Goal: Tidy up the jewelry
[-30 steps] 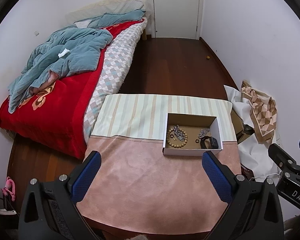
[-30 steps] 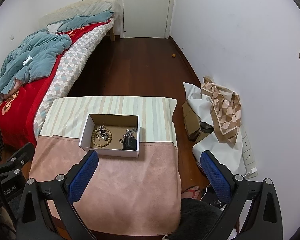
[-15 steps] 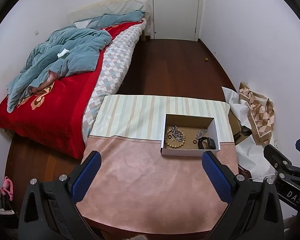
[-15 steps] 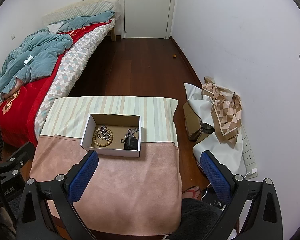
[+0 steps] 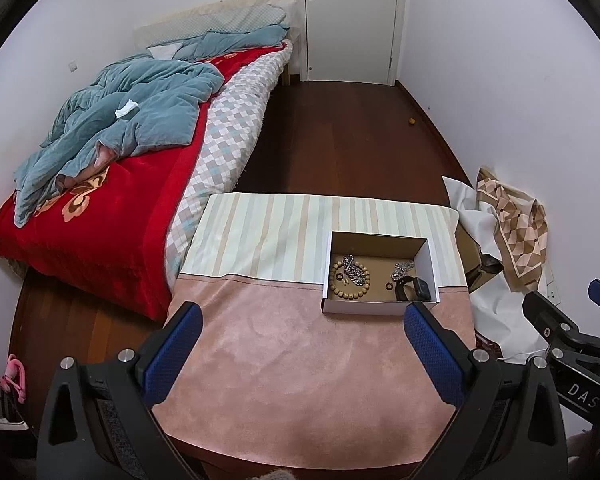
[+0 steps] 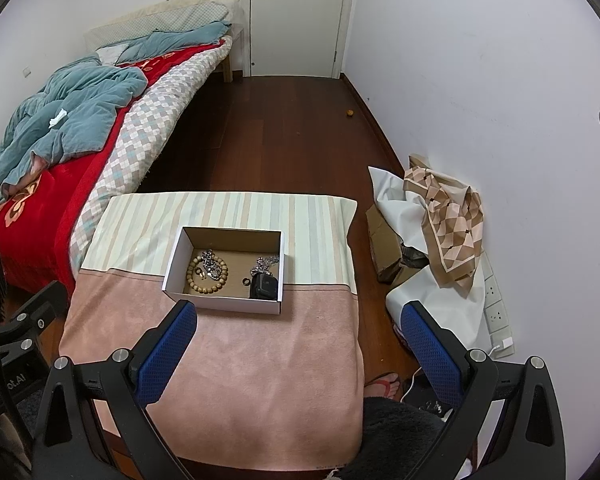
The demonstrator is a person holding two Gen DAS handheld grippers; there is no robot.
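In the left wrist view, a bed [image 5: 112, 184] with a red cover and a rumpled blue quilt [image 5: 132, 116] fills the upper left of the frame. At the bottom, the left gripper [image 5: 300, 344] is spread wide with nothing between its blue pads, hovering above the pink near half of a cloth-covered table [image 5: 284, 380]. Right of centre, a white box [image 5: 380, 276] sits across the seam between the pink and the striped cloth. Inside the box, at its left, lies a bead bracelet [image 5: 349, 280] with a silver chain [image 5: 354, 270] across it; at its right are a second chain [image 5: 403, 270], a small dark ring [image 5: 388, 286] and a black watch [image 5: 414, 288]. At the far right edge, part of the right gripper [image 5: 572, 332] shows.

In the right wrist view, the box [image 6: 224, 268] lies left of centre, and the right gripper [image 6: 300, 340] at the bottom is likewise spread and empty. A patterned cloth [image 6: 448, 220] is heaped against the wall on the right.
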